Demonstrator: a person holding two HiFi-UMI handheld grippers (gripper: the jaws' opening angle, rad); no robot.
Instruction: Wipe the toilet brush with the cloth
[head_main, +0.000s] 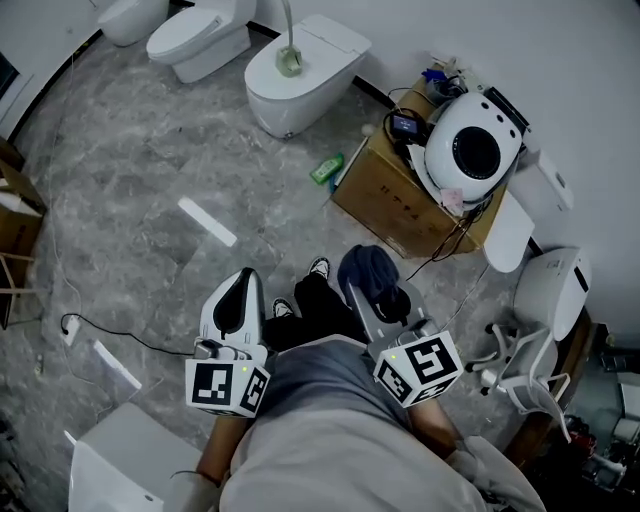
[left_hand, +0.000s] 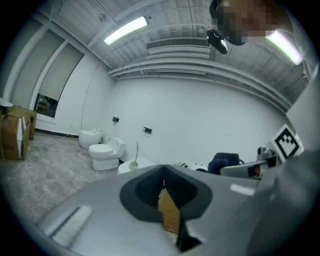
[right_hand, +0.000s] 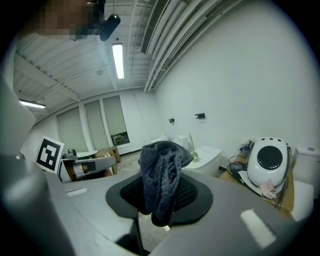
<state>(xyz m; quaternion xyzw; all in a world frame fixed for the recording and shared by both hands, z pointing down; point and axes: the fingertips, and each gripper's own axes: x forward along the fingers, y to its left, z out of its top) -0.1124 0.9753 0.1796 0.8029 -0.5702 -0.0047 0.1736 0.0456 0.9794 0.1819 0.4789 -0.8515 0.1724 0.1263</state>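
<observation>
The toilet brush (head_main: 289, 55) stands upright on a white toilet (head_main: 318, 72) at the far side of the room, well away from both grippers. In the left gripper view the toilet brush (left_hand: 135, 156) is small and distant, and in the right gripper view the toilet brush (right_hand: 193, 150) shows just past the cloth. My right gripper (head_main: 376, 292) is shut on a dark blue cloth (head_main: 367, 270), which bunches above and hangs below the jaws (right_hand: 160, 175). My left gripper (head_main: 243, 278) is shut with nothing in it (left_hand: 163, 171). Both are held close to the person's body.
A cardboard box (head_main: 395, 205) with a white round appliance (head_main: 470, 150) and cables stands at the right. A green bottle (head_main: 326, 168) lies beside it. Two more toilets (head_main: 195, 40) line the back wall. White toilet parts (head_main: 550, 285) sit at the right, a cable (head_main: 110, 335) on the floor.
</observation>
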